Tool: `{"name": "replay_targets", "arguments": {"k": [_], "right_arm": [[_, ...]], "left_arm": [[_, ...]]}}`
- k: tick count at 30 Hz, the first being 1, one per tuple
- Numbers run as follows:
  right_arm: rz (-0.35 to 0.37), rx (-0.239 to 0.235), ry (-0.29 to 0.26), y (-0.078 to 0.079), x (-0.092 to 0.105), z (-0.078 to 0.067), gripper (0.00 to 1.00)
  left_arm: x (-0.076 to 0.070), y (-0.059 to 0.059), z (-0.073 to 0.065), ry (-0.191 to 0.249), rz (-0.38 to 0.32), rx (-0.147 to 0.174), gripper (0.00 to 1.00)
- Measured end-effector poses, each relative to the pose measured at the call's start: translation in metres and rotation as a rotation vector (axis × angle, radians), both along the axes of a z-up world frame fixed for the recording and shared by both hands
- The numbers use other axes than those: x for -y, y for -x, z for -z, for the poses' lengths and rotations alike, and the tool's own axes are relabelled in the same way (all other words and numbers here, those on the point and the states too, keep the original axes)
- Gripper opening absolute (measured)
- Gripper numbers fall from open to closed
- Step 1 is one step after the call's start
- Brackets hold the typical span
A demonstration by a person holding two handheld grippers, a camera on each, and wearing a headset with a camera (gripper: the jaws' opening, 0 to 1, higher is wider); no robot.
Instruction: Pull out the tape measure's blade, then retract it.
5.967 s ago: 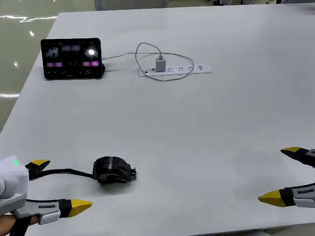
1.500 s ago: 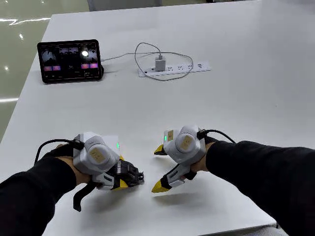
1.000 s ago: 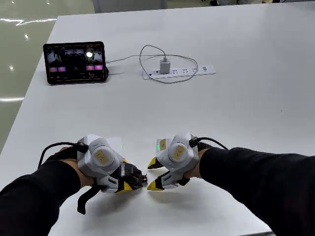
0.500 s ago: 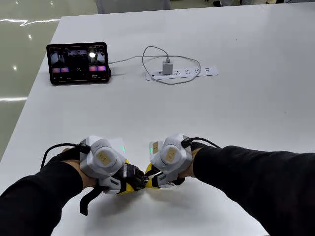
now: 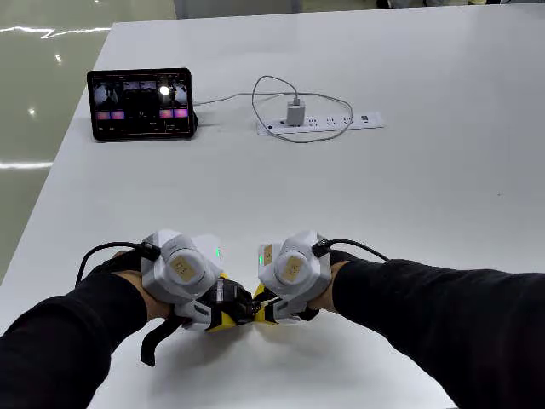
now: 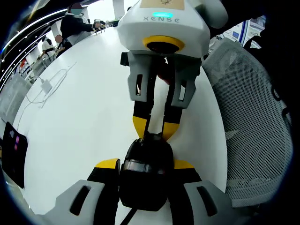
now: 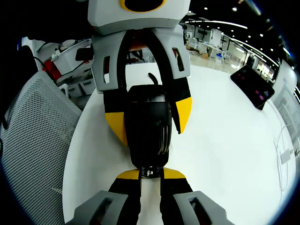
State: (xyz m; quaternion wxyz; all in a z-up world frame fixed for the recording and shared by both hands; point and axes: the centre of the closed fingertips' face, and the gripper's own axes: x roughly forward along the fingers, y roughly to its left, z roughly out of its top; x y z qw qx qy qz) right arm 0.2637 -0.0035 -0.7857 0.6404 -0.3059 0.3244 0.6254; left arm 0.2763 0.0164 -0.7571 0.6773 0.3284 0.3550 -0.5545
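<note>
1. Your left gripper point(image 6: 145, 165) has its fingers point(image 6: 108, 164) clamped on the flanks of the tape measure point(image 6: 143, 180). The black case fills the gap between the yellow tips.
2. Your right gripper point(image 7: 151, 174) meets it nose to nose. Its fingers point(image 7: 129, 175) are drawn narrow and pinch the blade tip point(image 7: 151, 171), which sits right at the case's mouth.
3. Directly under both sets of fingers lies the white surface point(image 5: 358, 213). You cannot tell whether the case touches it.
4. Behind your left fingers, the case's black strap point(image 5: 152, 348) trails back under your hand.
5. Well ahead of the fingers and to their left stands a tablet point(image 5: 142, 102) with a lit screen. To its right lies a power strip point(image 5: 341, 123), with a white charger point(image 5: 295, 112) plugged in and its cable looping round.
6. Off the surface's edge beside the fingers is a grey mesh chair point(image 6: 243, 117).
</note>
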Motion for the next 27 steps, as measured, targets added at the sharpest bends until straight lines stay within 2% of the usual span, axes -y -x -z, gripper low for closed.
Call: {"name": "replay_targets", "arguments": {"k": [4, 9, 20, 27], "right_arm": [[-0.009, 0.003, -0.002, 0.0, -0.001, -0.001, 0.11], [0.028, -0.023, -0.002, -0.001, -0.001, -0.001, 0.11], [0.004, -0.01, 0.005, 0.0, 0.002, -0.002, 0.1], [0.002, -0.019, 0.01, -0.001, 0.01, -0.001, 0.1]], "left_arm": [[0.0, 0.0, 0.0, -0.002, -0.001, 0.003, 0.35], [0.0, 0.0, 0.0, -0.005, 0.0, 0.003, 0.35], [0.0, 0.0, 0.0, -0.002, 0.0, 0.0, 0.34], [0.0, -0.001, 0.0, -0.002, -0.008, -0.005, 0.35]]}}
